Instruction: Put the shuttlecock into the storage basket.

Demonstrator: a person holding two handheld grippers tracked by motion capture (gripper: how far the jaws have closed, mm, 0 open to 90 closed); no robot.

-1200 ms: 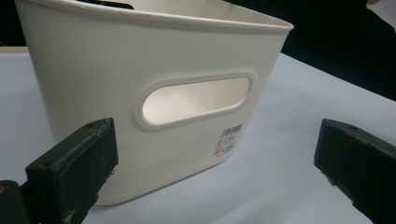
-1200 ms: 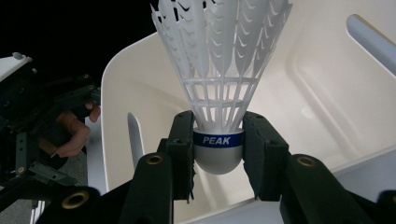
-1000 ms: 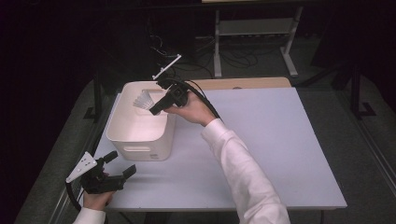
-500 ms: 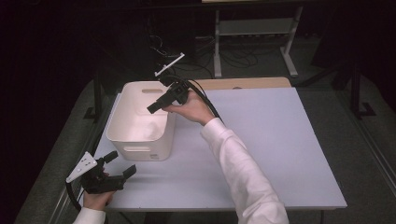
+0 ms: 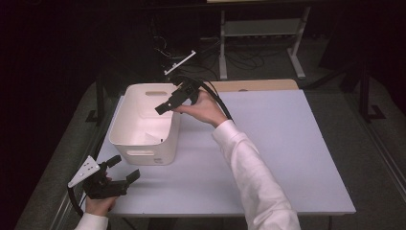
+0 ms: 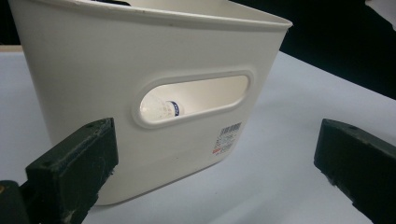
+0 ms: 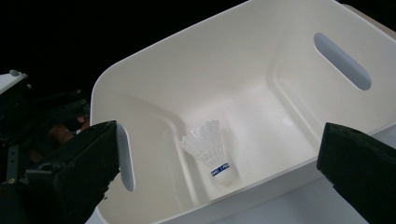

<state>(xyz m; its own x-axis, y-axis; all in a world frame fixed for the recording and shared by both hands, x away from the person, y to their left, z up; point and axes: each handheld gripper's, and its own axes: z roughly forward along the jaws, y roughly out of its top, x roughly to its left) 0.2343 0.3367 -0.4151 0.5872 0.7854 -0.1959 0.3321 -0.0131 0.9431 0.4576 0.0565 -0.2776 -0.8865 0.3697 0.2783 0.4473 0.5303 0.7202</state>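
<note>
Inside the white bin [image 7: 261, 93], a shuttlecock [image 7: 211, 150] is shown lying on the floor in the right gripper view, cork toward the camera, feathers pointing away. Through the handle slot [image 6: 194, 98] its cork and blue band are glimpsed; a barcode sticker [image 6: 228, 137] is seen, unreadable. Both the right tongs [image 5: 163, 107] and left tongs [image 5: 122, 168] are held open, empty, over the worktop [image 5: 287, 143].

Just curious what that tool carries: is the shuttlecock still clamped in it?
No. The shuttlecock lies on the bin's floor, with the right gripper's jaws wide apart above.
</note>
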